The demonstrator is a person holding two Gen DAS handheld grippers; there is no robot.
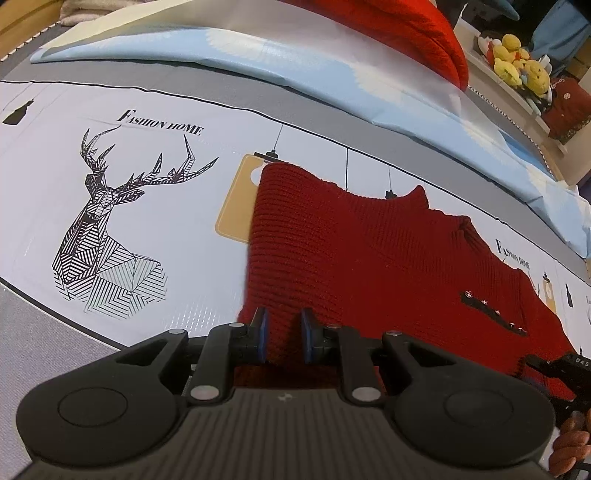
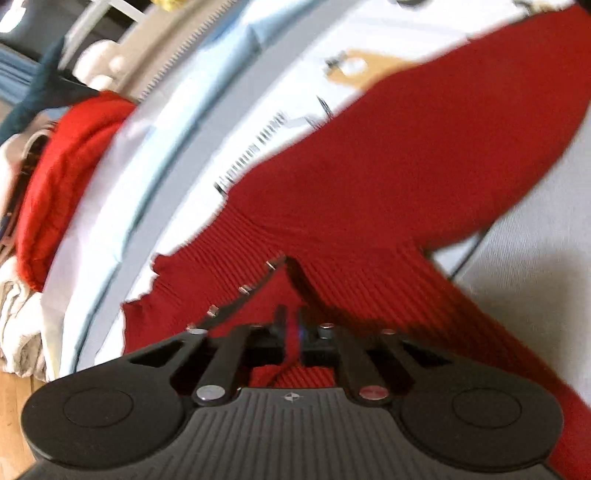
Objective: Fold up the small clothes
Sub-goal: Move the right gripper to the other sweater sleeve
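Red ribbed knit sweater (image 1: 369,266) lies spread on a printed sheet (image 1: 155,206) that covers the work surface; whether that surface is a desk or a bed cannot be told. Sheet: pale ground, black geometric stag head (image 1: 110,229) under the words "FASHION HOME", hanging-lamp drawings, a tan tag-shaped panel (image 1: 236,199) partly under the sweater's far corner, grey border band with a black line. Sweater trim: a dark placket with small metal studs (image 1: 491,314) near its right side. Left tongs (image 1: 283,334): blue-padded fingers somewhat apart, with a fold of the sweater's near edge between them; firm contact cannot be confirmed. Right tongs (image 2: 291,328): fingers drawn close, pinching a strip of the red knit beside the studded placket; this view is motion-blurred. Beyond the sheet: a light-blue and white folded cloth (image 1: 258,55), and on it a brighter red knitted garment (image 1: 424,33). Far right, a pale shelf (image 1: 517,99) carries yellow plush toys (image 1: 517,62) and a dark red box (image 1: 569,107). Top left, a beige towel (image 1: 81,11) and a wooden edge. In the right wrist view, cream cloth (image 2: 18,325) bunches at the left over a wooden floor (image 2: 14,413). A hand (image 1: 570,439) shows at the lower right of the left wrist view.
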